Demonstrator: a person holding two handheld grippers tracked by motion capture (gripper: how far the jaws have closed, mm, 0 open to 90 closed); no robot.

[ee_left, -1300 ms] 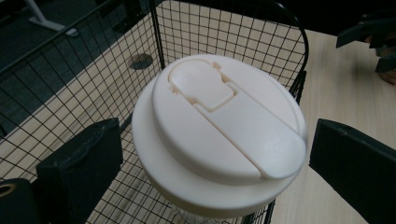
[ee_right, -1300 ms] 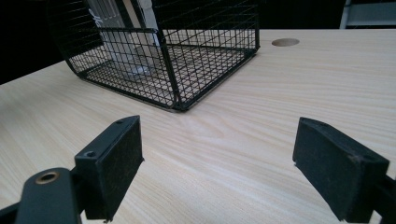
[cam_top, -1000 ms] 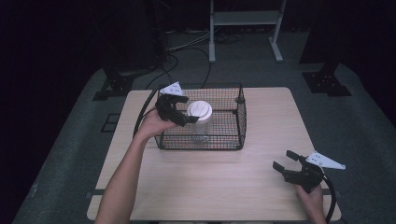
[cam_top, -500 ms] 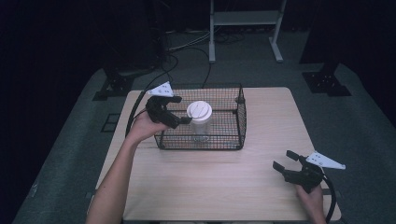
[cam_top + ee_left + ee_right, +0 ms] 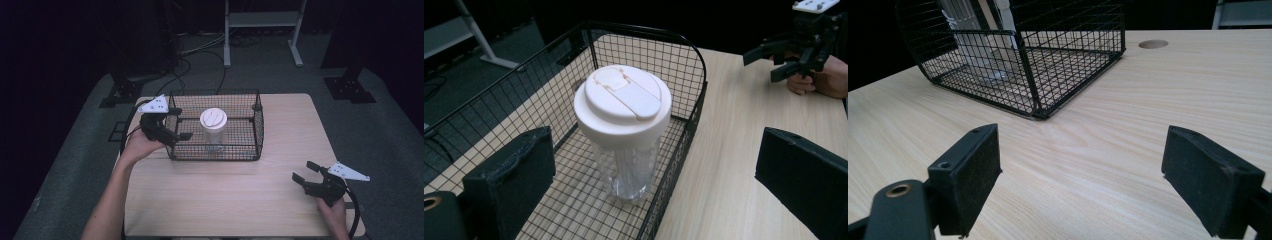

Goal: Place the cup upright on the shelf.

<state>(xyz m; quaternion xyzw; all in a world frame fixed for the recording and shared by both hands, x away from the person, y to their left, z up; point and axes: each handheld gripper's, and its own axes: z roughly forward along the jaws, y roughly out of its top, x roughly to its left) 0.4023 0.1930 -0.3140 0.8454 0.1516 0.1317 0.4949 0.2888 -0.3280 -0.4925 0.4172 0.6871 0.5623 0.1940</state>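
Note:
A clear tumbler with a white lid (image 5: 213,120) (image 5: 624,105) stands upright inside a black wire basket (image 5: 215,92) (image 5: 649,31) at the back of the wooden table. My left gripper (image 5: 177,137) (image 5: 656,180) is open at the basket's left wall, apart from the tumbler. One of its jaws is over the basket and the other is outside it. My right gripper (image 5: 305,171) (image 5: 1080,180) is open and empty, low over the table near the front right. It faces the basket (image 5: 1033,75), and the tumbler (image 5: 980,35) shows dimly through the mesh.
The light wooden table (image 5: 225,200) has bare room in front of and to the right of the basket. A round cable hole (image 5: 1153,44) sits in the tabletop beyond the basket. Cables and stand feet lie on the dark floor behind.
My left gripper, which was at the tumbler's lid, has drawn back to the left, clear of the tumbler. The tumbler stays standing in the basket. The right gripper has not moved.

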